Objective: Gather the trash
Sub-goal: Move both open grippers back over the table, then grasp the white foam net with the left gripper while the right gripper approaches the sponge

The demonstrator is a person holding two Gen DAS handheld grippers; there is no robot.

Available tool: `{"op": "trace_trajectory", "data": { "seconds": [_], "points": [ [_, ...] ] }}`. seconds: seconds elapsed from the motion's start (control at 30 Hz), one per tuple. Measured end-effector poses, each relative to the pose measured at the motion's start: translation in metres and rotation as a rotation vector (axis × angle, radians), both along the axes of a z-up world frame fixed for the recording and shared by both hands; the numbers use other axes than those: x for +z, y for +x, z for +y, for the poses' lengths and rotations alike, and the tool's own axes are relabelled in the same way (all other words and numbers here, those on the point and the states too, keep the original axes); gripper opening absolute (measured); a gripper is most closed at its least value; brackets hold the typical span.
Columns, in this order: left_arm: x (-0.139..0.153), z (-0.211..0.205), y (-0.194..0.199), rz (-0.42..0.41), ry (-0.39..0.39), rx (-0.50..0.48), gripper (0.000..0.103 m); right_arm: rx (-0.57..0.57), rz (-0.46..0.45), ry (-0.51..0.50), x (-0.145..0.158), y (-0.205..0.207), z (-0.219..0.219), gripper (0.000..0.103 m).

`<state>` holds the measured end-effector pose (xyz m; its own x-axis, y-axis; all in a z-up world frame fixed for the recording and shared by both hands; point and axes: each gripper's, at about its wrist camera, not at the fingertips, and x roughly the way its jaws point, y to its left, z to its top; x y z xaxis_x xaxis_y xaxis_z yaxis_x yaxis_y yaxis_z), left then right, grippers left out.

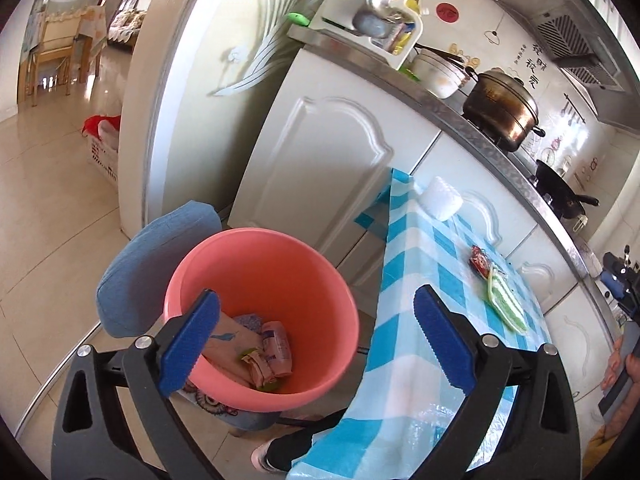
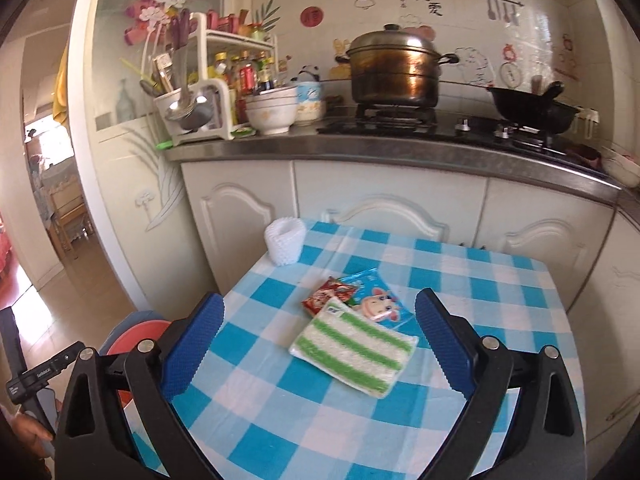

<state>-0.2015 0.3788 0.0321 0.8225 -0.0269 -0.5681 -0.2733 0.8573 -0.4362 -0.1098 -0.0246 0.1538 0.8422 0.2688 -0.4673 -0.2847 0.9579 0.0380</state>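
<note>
Pink plastic catches the eye first: the bucket (image 1: 264, 316) sits beside the checked tabletop (image 1: 420, 320), under the left gripper (image 1: 316, 344), whose blue jaws stand released with nothing between them. Down in the bucket, between those jaws and nearer the left one, lie crumpled wrappers (image 1: 260, 352). The right gripper (image 2: 318, 348) hangs over the tabletop (image 2: 280, 400), its jaws likewise spread wide and empty. Between them and a little ahead lies a green-striped white packet (image 2: 352, 354), overlapping a red snack wrapper (image 2: 326, 294) and a blue packet with a cartoon animal (image 2: 378, 300). Further ahead, toward the left jaw's side, a white foam net (image 2: 285, 242) rests near the tabletop's far edge. Beyond stand white cabinet doors (image 2: 400, 200).
</note>
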Motion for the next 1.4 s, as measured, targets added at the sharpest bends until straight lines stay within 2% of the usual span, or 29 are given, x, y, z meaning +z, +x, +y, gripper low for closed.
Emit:
{"op": "trace_trajectory", "data": {
  "seconds": [0.2, 0.57, 0.73, 0.83, 0.97, 1.03, 1.23, 1.4],
  "points": [
    [0.009, -0.022, 0.000, 0.013, 0.041, -0.084, 0.099, -0.072, -0.068, 0.005, 0.013, -0.032, -0.030, 0.098],
    [0.033, -0.066, -0.008, -0.022, 0.088, -0.178, 0.099, -0.217, -0.096, -0.170, 0.007, -0.055, -0.051, 0.098],
    [0.047, -0.080, 0.000, -0.030, 0.107, -0.189, 0.099, -0.214, -0.078, -0.170, 0.000, -0.051, -0.067, 0.098],
    [0.057, -0.088, 0.012, -0.039, 0.119, -0.189, 0.099, -0.171, -0.043, -0.121, -0.007, -0.041, -0.078, 0.098],
    [0.065, -0.098, 0.040, -0.032, 0.136, -0.219, 0.099, -0.076, 0.035, -0.024, -0.020, -0.019, -0.087, 0.098],
    [0.066, -0.107, 0.063, -0.032, 0.176, -0.244, 0.099, -0.040, 0.075, 0.013, -0.030, -0.007, -0.088, 0.098],
    [0.067, -0.132, 0.138, -0.049, 0.236, -0.339, 0.099, 0.005, 0.139, -0.011, -0.053, 0.029, -0.078, 0.098],
    [0.058, -0.154, 0.209, -0.031, 0.258, -0.384, 0.099, 0.079, 0.198, 0.067, -0.061, 0.070, -0.070, 0.098]
  ]
}}
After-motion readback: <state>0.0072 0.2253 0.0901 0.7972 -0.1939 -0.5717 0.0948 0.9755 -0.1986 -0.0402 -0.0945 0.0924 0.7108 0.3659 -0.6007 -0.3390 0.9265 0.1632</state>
